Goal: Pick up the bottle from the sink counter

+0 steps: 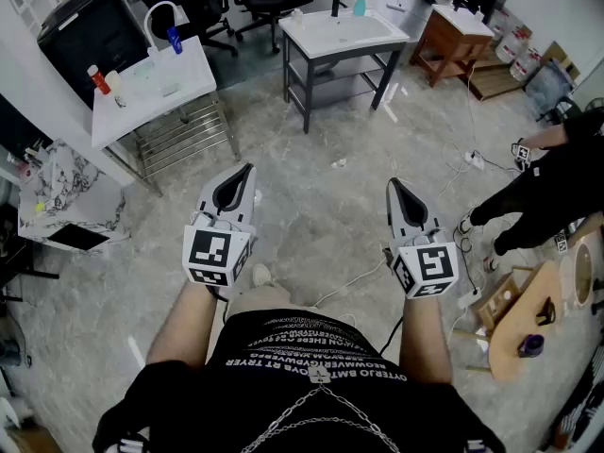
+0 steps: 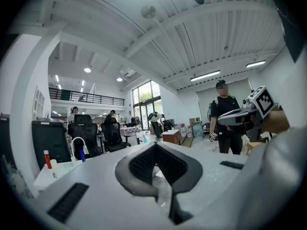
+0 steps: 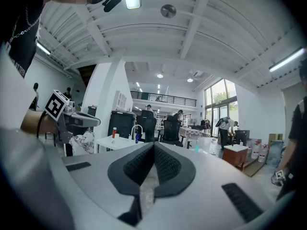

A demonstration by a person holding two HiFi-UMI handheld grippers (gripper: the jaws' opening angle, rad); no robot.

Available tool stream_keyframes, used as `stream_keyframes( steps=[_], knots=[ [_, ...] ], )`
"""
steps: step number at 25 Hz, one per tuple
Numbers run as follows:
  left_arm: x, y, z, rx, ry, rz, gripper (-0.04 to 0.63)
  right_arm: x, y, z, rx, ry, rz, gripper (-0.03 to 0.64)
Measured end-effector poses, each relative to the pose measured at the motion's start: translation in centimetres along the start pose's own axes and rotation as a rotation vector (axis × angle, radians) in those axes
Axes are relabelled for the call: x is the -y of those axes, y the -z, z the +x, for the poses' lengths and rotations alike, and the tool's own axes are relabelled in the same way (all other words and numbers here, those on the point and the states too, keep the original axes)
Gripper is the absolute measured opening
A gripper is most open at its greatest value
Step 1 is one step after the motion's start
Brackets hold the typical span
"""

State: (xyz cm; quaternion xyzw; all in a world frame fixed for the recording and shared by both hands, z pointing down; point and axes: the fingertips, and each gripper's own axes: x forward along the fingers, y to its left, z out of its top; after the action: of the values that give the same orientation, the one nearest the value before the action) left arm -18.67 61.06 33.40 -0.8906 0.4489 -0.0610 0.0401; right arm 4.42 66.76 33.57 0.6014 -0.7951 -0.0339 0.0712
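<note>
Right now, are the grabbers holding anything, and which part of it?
Nothing is held. The left gripper and the right gripper are both shut, with nothing between their jaws.

In head view, bottle (image 1: 359,4) on sink counter (image 1: 387,32) is rendered too small for detail; person (image 1: 552,182) is cut by rt edge.

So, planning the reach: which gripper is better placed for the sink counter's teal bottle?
Right, probably: the teal bottle stands far ahead, more in line with the right gripper than the left gripper. Both are empty, fingers together.
</note>
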Motion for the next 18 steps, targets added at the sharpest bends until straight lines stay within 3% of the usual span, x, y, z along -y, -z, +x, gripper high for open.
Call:
stream_keyframes(
  steps=[5, 12, 18],
  knots=[
    [-1.6, 0.7, 1.7, -0.013, -0.020, 0.030, 0.005, 0.6, 0.3, 3.0, -0.001, -0.015, 0.006, -0.005],
    [-6.1, 1.1, 7.0, 0.017, -0.006, 0.003, 0.005, 0.8, 0.5, 10.1, -0.025, -0.045, 0.008, -0.005],
    [-11.2, 2.1, 12.0, -0.004, 0.021, 0.054, 0.005, 1.2, 0.0, 17.1, -0.034, -0.070, 0.006, 0.025]
  ],
)
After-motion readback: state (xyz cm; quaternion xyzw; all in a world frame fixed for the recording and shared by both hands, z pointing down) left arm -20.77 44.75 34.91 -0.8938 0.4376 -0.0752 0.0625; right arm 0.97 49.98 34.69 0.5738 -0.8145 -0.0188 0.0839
